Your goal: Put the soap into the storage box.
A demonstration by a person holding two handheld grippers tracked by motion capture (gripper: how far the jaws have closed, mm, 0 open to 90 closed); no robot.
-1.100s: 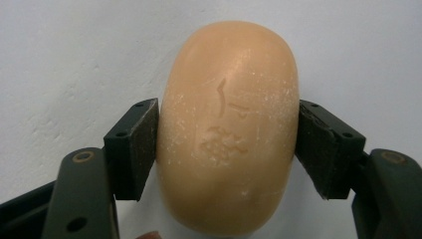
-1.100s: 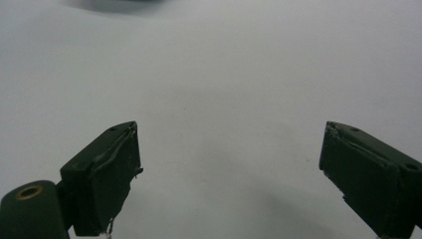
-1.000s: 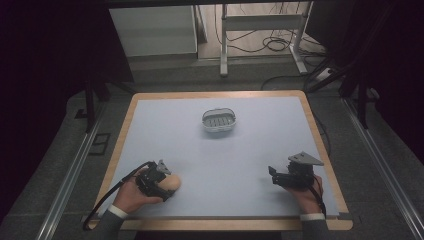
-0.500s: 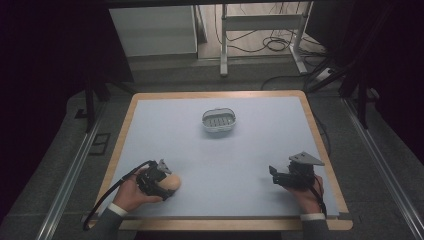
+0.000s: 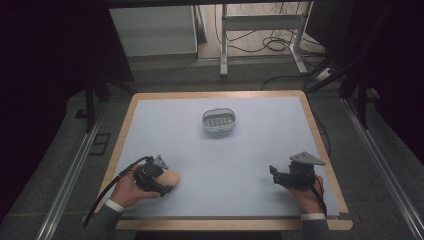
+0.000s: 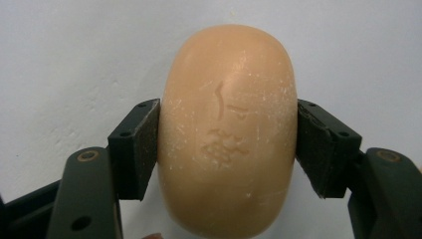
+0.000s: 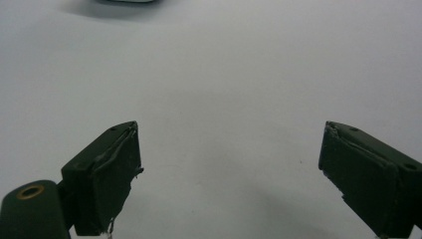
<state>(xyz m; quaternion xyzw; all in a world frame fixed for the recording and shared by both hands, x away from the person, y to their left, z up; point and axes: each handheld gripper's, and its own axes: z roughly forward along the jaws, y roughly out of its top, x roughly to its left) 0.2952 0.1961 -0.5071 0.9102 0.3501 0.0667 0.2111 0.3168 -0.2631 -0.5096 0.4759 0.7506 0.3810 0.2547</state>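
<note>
Gripping soap bar (image 6: pixel 228 132) across its waist between closed left tongs (image 6: pixel 228 149), likely hard, light, slippery; right tongs (image 7: pixel 229 174) open, empty.

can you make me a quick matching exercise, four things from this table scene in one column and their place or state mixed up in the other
Things:
1. bar of soap
2. soap dish
3. left gripper
4. right gripper

Places or states:
A. jaws wide apart, nothing between them
B. peach-coloured, squeezed between two black pads
C. stands alone toward the far middle of the table
D. shut on something at the near left of the table

Pairs: 1-B, 2-C, 3-D, 4-A
</note>
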